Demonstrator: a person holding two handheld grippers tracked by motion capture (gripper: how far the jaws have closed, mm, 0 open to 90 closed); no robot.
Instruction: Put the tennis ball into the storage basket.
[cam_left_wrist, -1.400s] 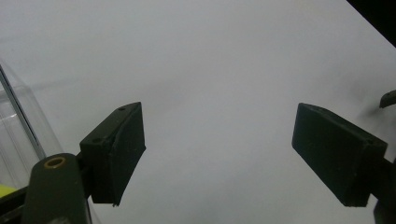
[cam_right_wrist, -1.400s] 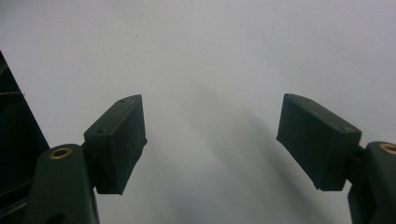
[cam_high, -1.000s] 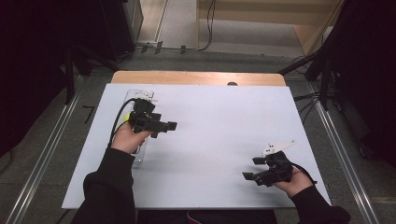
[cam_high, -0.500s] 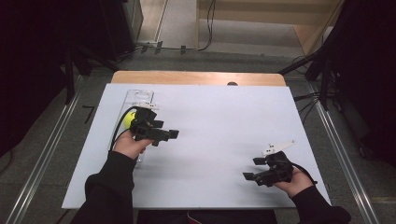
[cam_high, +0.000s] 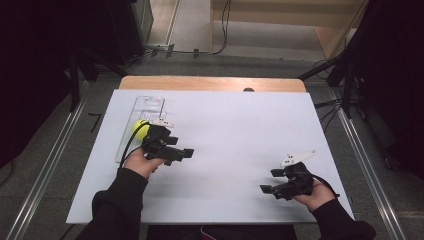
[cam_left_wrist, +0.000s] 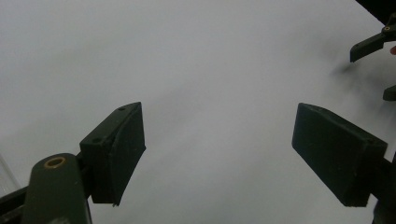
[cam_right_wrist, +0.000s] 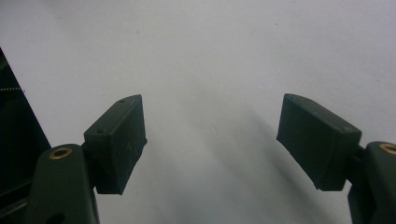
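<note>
A clear plastic tube (cam_high: 148, 106) lies along the left side of the white table top (cam_high: 235, 130), with a yellow-green ball (cam_high: 139, 128) inside it near the middle. My left gripper (cam_high: 181, 154) hovers just right of the tube, jaws wide apart and pointing right, nothing between them; its own view shows the same open gripper (cam_left_wrist: 219, 154) over bare white surface. My right gripper (cam_high: 270, 183) is near the front right corner, open and pointing left, and its own view shows it open (cam_right_wrist: 210, 140) and empty too. The right gripper's jaws also appear far off (cam_left_wrist: 373, 44) in the left gripper view.
A wooden strip (cam_high: 210, 83) runs along the table's far edge. Metal rails (cam_high: 45, 170) flank the table on the floor, and cables (cam_high: 220, 30) lie beyond the far edge. Dark equipment stands at both sides.
My left gripper has drawn back toward the person and slightly down the table, away from the tube, uncovering the ball. The right gripper has stayed put.
</note>
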